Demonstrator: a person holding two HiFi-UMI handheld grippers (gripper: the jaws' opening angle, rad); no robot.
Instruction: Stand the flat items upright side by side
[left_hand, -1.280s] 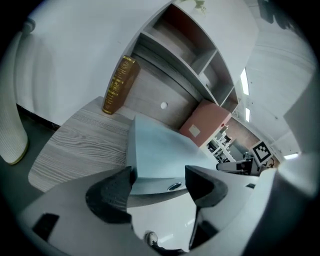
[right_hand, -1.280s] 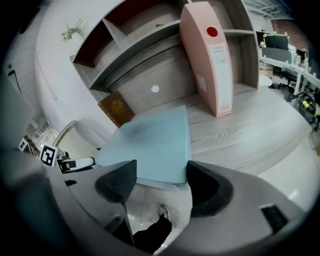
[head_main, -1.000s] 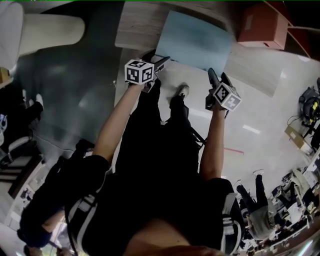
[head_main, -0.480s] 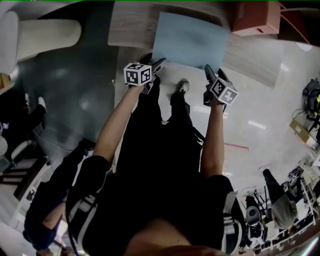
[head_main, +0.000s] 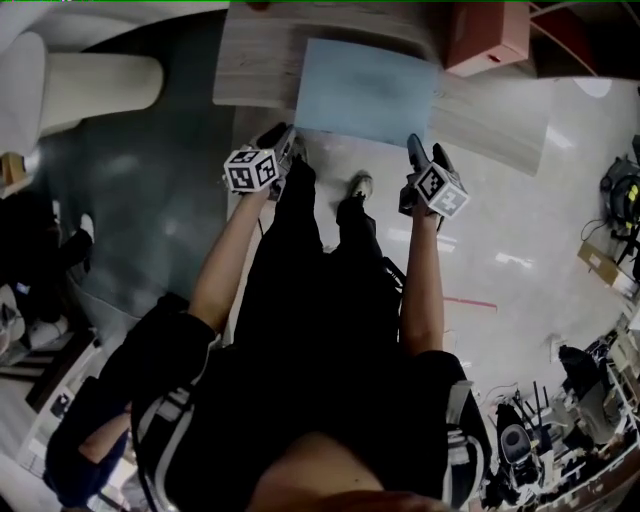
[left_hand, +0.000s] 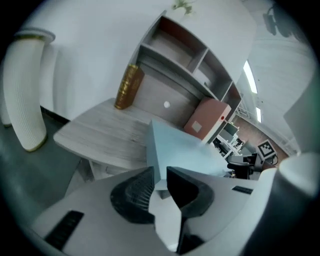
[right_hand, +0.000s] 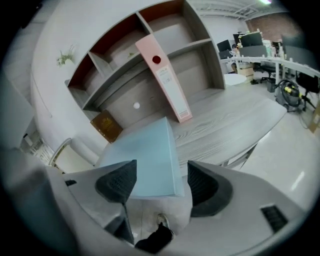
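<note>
A light blue flat folder (head_main: 365, 90) lies on the wooden desk (head_main: 250, 60), its near edge overhanging. My left gripper (head_main: 283, 143) is at the folder's near left corner. In the left gripper view its jaws have just been closing, and the left gripper (left_hand: 159, 180) is now shut on that corner of the folder (left_hand: 180, 150). My right gripper (head_main: 412, 152) is at the near right corner. The right gripper (right_hand: 157, 187) is open, with the folder's (right_hand: 145, 155) corner between its pads but untouched. A pink binder (right_hand: 167, 82) leans against the shelf unit, and a gold-brown book (right_hand: 106, 126) stands upright.
A grey and brown shelf unit (right_hand: 150, 45) stands at the back of the desk. A white chair (head_main: 90, 85) is on the left by a dark floor mat. My legs and a shoe (head_main: 362, 185) are below the desk's edge. Office desks lie to the right.
Both grippers have edged forward and left, to the folder's near corners. The folder itself has not moved on the desk.
</note>
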